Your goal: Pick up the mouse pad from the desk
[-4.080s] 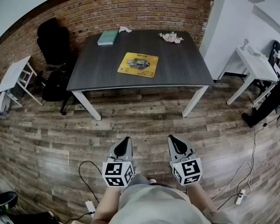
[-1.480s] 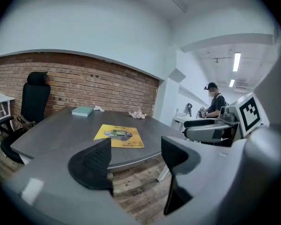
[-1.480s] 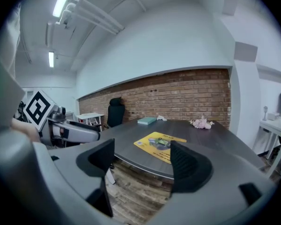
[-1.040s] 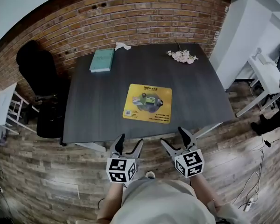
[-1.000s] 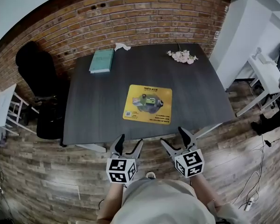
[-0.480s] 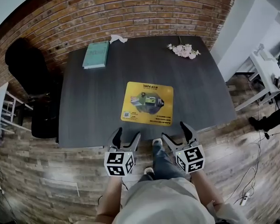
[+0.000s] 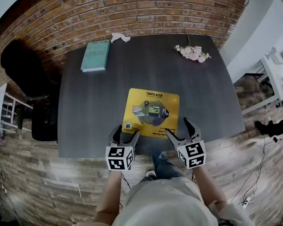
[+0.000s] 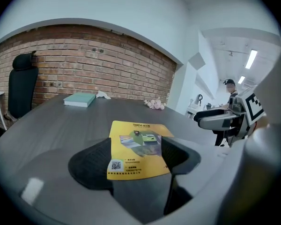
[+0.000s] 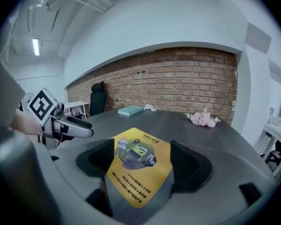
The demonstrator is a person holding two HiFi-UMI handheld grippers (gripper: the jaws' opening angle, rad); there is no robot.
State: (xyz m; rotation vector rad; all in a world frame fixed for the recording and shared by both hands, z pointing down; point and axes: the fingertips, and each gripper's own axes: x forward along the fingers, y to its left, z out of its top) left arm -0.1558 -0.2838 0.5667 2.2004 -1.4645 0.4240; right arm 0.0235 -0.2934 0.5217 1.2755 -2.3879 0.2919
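A yellow mouse pad [image 7: 152, 113] with a printed picture lies flat near the front edge of the dark grey desk [image 7: 89, 93]. My left gripper [image 7: 124, 135] hangs open over the desk's front edge, just short of the pad's near left corner. My right gripper [image 7: 184, 130] is open too, at the pad's near right corner. In the left gripper view the mouse pad [image 8: 136, 147] shows between the open jaws, with the right gripper [image 8: 220, 121] off to the right. In the right gripper view the mouse pad [image 9: 139, 163] lies ahead between the jaws, apart from them.
A teal book [image 7: 95, 55] and a crumpled white tissue [image 7: 119, 36] lie at the desk's far left, pink flowers [image 7: 193, 53] at the far right. A black office chair [image 7: 30, 86] stands left of the desk, a white table [image 7: 279, 74] to the right. A brick wall [image 7: 132, 13] backs the desk.
I have walked up to the desk. Both grippers, shut at first, have opened and moved forward to the pad's near edge. The pad has not moved.
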